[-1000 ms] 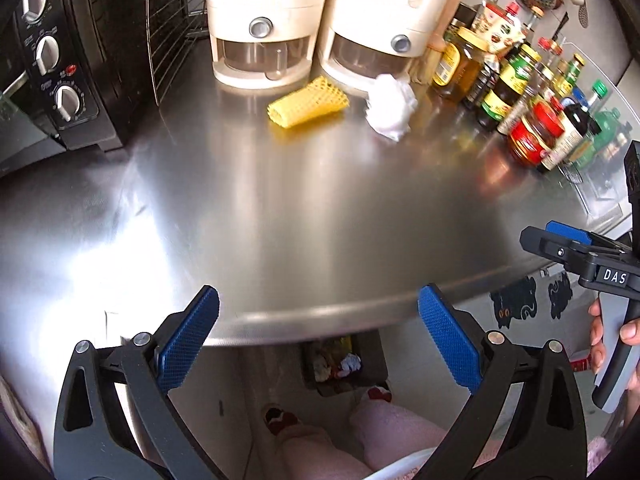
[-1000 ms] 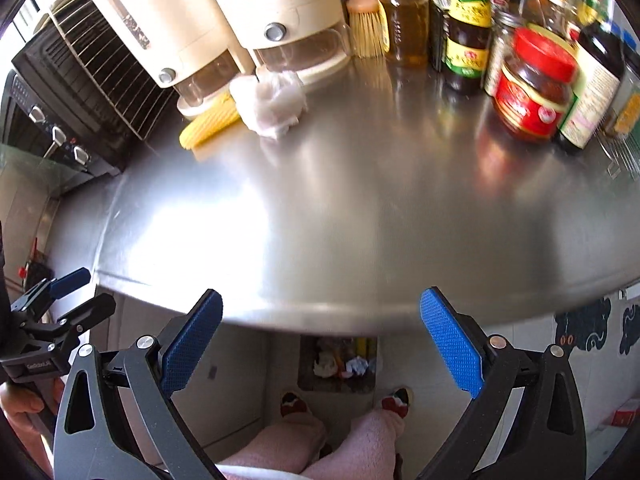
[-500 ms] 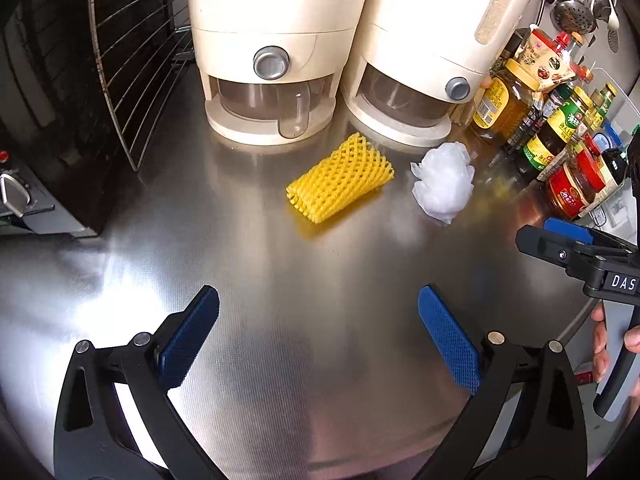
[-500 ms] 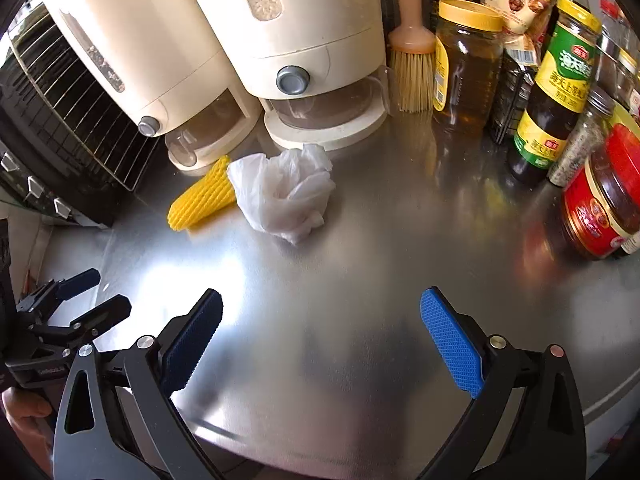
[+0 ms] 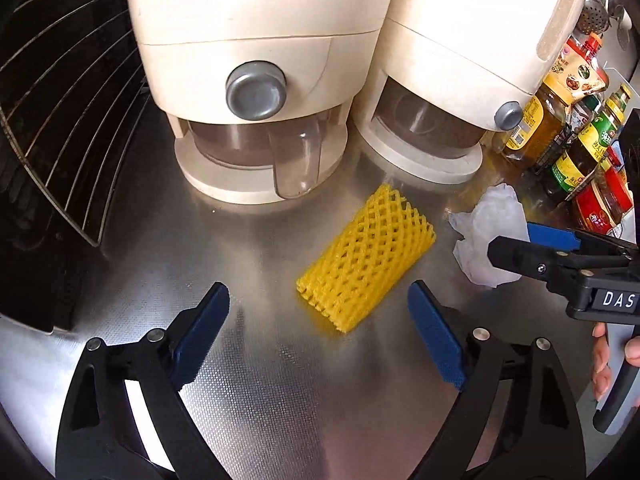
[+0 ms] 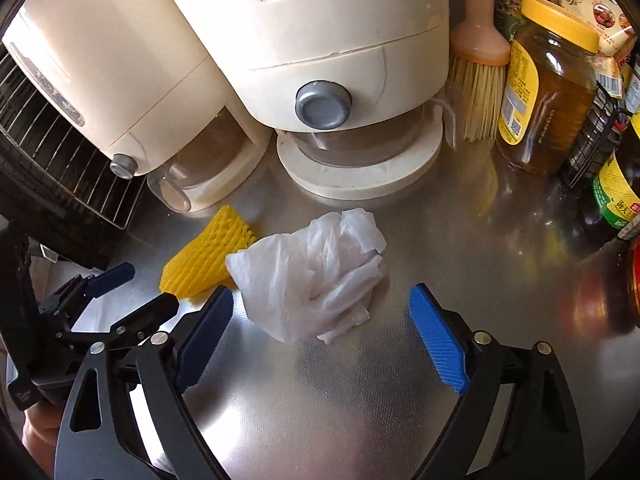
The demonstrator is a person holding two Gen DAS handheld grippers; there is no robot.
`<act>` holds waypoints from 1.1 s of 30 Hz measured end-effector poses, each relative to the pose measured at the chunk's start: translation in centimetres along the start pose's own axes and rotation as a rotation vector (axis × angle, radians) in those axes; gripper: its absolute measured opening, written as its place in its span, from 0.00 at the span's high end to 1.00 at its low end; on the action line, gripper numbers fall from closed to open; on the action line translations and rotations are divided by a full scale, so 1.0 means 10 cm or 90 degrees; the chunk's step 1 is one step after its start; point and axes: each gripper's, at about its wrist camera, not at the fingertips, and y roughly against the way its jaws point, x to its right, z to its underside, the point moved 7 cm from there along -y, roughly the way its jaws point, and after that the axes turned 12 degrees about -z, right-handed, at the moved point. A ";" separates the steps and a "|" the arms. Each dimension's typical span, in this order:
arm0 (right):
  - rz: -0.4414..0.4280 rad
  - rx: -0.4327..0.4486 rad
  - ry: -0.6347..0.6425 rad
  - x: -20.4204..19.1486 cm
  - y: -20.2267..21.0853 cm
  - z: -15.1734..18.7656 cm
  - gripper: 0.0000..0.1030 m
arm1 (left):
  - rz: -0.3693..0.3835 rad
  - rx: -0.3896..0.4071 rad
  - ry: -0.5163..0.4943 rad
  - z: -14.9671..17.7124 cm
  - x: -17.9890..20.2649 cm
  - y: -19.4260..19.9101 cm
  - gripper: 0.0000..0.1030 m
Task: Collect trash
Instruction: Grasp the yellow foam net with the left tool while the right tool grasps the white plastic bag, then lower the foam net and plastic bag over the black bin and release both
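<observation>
- While both sets of jaws stand wide and hold nothing, they have just been closing a little, each lined up on its own piece of trash.
- The left gripper [image 5: 318,330] has its blue pads either side of the near end of the yellow net [image 5: 366,258], which lies flat on the steel counter [image 5: 280,400]; the pads do not touch it.
- The right gripper [image 6: 320,332] frames the crumpled white bag [image 6: 316,276], whose near edge sits between the pads, again with no contact that I can see.
- Net and bag lie just beside each other, the net on the left, both in front of two cream dispensers [image 6: 320,40].
- Outward, a wire rack [image 5: 68,120] stands to the left, and a brush [image 6: 478,92], a honey jar [image 6: 548,88] and sauce bottles [image 5: 580,156] crowd the right.
- Judged step: the approach is near its end and the grasp is about to begin, one item per hand.
- Next move, as I judge it: ease each gripper forward and down until the pads bracket the middle of its item, then close.
- The net looks springy and will likely squash, so the left needs a deep close.
- The bag is loose film; a shallow pinch could catch only a fold.
- The inner fingers sit near one another, so the grippers need to stay apart while closing.
</observation>
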 end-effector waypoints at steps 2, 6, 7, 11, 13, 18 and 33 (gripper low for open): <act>-0.001 -0.010 -0.003 0.01 -0.06 0.00 0.20 | 0.009 -0.004 -0.011 -0.03 0.05 -0.05 0.30; -0.003 -0.028 -0.008 0.07 -0.16 0.04 0.35 | 0.024 -0.012 -0.028 -0.01 0.15 -0.17 0.41; -0.002 -0.032 -0.007 0.08 -0.18 0.05 0.40 | 0.025 -0.007 -0.036 -0.01 0.18 -0.17 0.48; 0.003 -0.029 0.000 0.10 -0.19 0.09 0.57 | 0.022 0.008 -0.046 -0.03 0.25 -0.12 0.71; -0.001 -0.028 0.000 0.09 -0.18 0.12 0.63 | 0.012 0.027 -0.032 -0.06 0.23 -0.06 0.91; -0.004 -0.022 0.009 0.02 -0.09 0.18 0.71 | 0.008 0.032 -0.016 -0.02 0.22 0.16 0.91; -0.044 0.022 0.056 -0.19 0.95 0.81 0.70 | 0.032 0.055 -0.010 0.82 0.47 1.48 0.91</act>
